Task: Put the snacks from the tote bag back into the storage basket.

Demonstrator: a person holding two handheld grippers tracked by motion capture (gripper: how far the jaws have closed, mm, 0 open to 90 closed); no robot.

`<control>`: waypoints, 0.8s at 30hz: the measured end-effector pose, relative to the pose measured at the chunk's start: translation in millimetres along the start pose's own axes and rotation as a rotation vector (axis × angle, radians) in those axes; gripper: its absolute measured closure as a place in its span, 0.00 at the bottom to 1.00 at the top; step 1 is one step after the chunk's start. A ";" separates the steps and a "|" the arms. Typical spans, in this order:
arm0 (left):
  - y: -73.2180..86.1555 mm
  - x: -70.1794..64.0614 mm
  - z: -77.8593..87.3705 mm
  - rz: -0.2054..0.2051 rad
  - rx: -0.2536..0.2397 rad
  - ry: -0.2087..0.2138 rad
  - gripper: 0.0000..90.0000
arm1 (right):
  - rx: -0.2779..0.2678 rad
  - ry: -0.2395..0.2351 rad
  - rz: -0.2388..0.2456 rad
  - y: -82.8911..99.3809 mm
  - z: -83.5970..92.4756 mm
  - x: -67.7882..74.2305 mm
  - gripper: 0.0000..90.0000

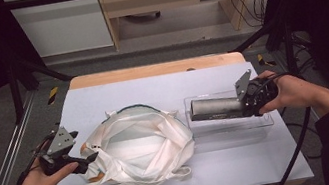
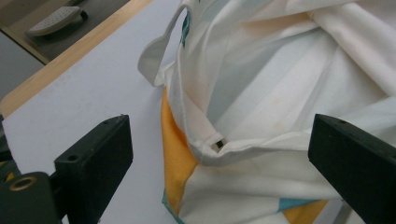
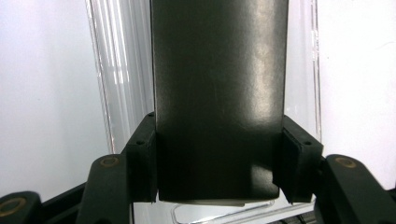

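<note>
A white cloth bag with orange and teal patches lies crumpled at the table's middle. My left gripper is at its left edge, open, with the bag's rim between the two jaws and not pinched. My right gripper is shut on the end of a dark grey box, which lies lengthwise in a clear plastic tray at the right. In the right gripper view both pads press the sides of the dark box over the clear tray.
The pale blue table top has bare room behind the bag and along the front. A wooden strip borders the far edge. A black frame stands at both sides, and the right gripper's cable hangs off the right edge.
</note>
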State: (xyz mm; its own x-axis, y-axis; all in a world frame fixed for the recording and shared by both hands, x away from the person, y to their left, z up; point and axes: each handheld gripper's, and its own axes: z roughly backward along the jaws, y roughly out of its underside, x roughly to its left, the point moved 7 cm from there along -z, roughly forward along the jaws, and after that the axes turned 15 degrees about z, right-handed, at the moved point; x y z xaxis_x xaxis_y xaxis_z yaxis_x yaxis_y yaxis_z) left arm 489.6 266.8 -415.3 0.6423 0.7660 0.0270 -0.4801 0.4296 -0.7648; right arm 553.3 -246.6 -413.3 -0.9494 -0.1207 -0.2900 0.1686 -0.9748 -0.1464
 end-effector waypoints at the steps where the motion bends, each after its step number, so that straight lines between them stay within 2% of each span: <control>1: -1.3 -1.3 0.2 0.002 -0.006 0.005 0.07 | 0.000 -0.001 -0.003 -0.3 -0.5 -0.2 0.48; 7: -0.7 -2.8 -0.8 -0.013 0.007 0.000 0.07 | 0.014 -0.017 0.011 -1.3 -5.2 -1.9 0.48; 14: 2.1 -0.6 -3.0 -0.002 0.016 -0.004 0.07 | 0.018 -0.028 0.014 -1.7 -7.9 -1.5 0.48; 24: 3.6 -3.7 -6.7 -0.010 0.029 0.006 0.07 | 0.029 -0.042 0.031 0.0 -11.2 -0.5 0.48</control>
State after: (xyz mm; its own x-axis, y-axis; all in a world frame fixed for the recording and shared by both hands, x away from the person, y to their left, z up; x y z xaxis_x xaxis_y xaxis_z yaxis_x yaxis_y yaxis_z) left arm 489.5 262.3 -422.4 0.6507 0.7587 0.0310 -0.4903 0.4509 -0.7458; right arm 556.7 -244.4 -423.7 -0.9541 -0.1584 -0.2541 0.1913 -0.9753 -0.1103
